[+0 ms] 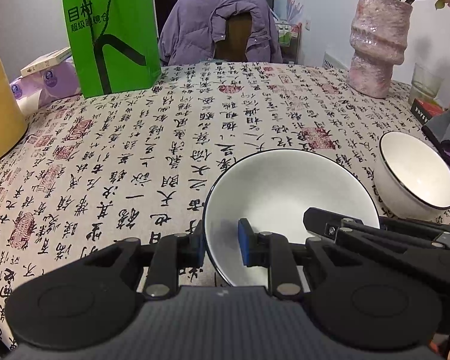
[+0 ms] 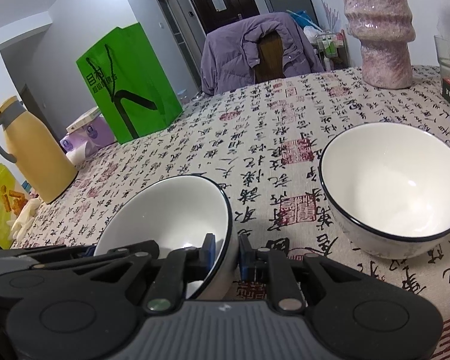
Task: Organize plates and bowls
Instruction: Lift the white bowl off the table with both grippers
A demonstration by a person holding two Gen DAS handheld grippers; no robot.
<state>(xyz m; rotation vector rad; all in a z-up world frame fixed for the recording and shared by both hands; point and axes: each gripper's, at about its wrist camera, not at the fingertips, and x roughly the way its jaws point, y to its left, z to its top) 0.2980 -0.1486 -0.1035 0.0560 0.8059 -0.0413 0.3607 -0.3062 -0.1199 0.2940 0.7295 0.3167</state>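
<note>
Together, the left gripper (image 1: 222, 241) and right gripper (image 2: 226, 255) clamp the near bowl's (image 1: 288, 192) rim. Upper left, the green bag (image 1: 111, 33) reads "目村".

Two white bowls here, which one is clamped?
The wider bowl, gripped on opposite rims by the left claw and right claw. The deeper bowl sits free on the table, untouched.

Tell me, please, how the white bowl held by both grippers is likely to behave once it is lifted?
The bowl looks like glazed ceramic, so probably stiff, fragile and fairly heavy. Its glossy wall may slip between the pads. The left gripper and right gripper pinch opposite rims, so it should stay level if they rise together.
</note>
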